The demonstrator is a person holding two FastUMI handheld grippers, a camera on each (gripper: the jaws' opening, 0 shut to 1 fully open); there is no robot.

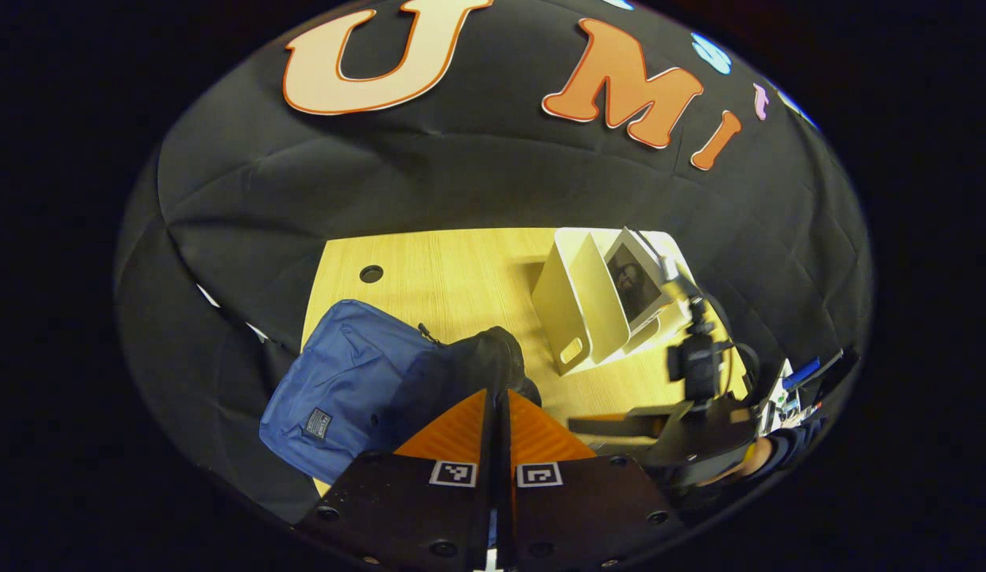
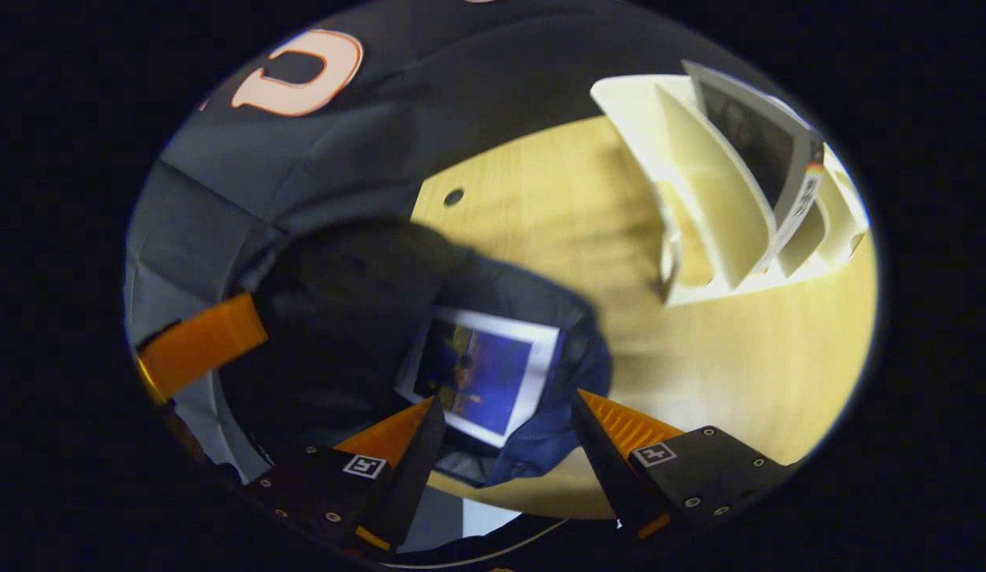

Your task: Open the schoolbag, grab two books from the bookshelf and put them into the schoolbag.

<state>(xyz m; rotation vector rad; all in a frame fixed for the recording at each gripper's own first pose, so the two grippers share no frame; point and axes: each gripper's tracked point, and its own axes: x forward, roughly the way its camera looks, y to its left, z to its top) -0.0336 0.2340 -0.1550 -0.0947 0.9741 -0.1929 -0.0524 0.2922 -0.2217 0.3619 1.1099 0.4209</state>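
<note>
Hovering my spread, empty right gripper (image 2: 504,429) above the book (image 2: 481,373) lying in the open schoolbag (image 2: 556,318), I see the second book (image 2: 767,151) upright in the bookshelf (image 2: 699,191), ahead-right; my closed left gripper (image 1: 496,421) pinches the bag's flap.

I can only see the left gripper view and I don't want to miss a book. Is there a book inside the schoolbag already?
Observer: Yes. The right gripper view looks down into the open schoolbag, and a book with a blue cover lies inside it.
Operator: Is the right claw holding that book?
Observer: No. The right claw is open, with its fingers spread wide above the book and not pressing on it.
</note>
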